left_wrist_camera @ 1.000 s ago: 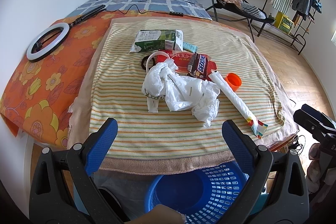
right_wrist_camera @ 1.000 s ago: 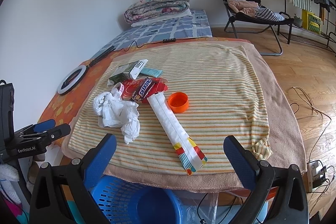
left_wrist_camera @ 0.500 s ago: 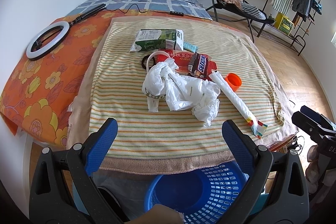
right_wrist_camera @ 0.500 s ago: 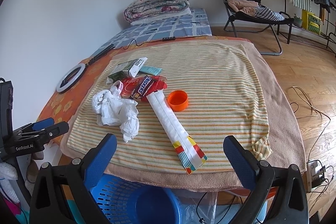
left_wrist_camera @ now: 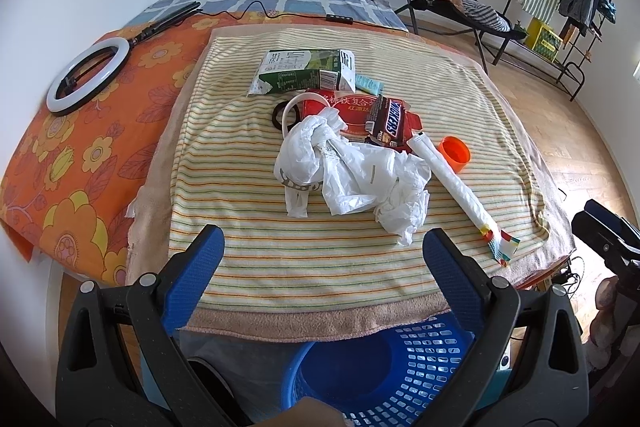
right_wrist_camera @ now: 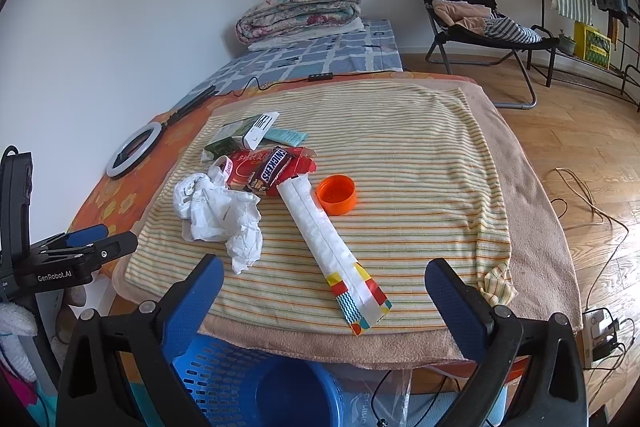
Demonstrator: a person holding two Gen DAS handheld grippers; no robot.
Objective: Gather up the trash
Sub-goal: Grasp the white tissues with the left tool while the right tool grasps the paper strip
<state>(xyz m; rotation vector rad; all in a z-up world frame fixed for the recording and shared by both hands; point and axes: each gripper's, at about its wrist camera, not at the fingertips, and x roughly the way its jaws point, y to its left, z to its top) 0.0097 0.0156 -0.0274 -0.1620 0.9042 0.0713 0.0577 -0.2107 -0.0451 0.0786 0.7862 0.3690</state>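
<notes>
Left wrist view showed the left gripper wide open and empty, bag at 12 o'clock, basket at 6. I'd pinch a bunched fold, not loose film.

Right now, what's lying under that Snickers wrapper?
The Snickers wrapper lies on a flattened red package with printed characters. The striped towel is beneath both. Whatever else the red package covers is hidden.

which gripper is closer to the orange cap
Right. The right gripper hangs at the table's near edge, with the orange cap just ahead. The left gripper sits further left, facing the crumpled white bag, cap off to its right.
</notes>
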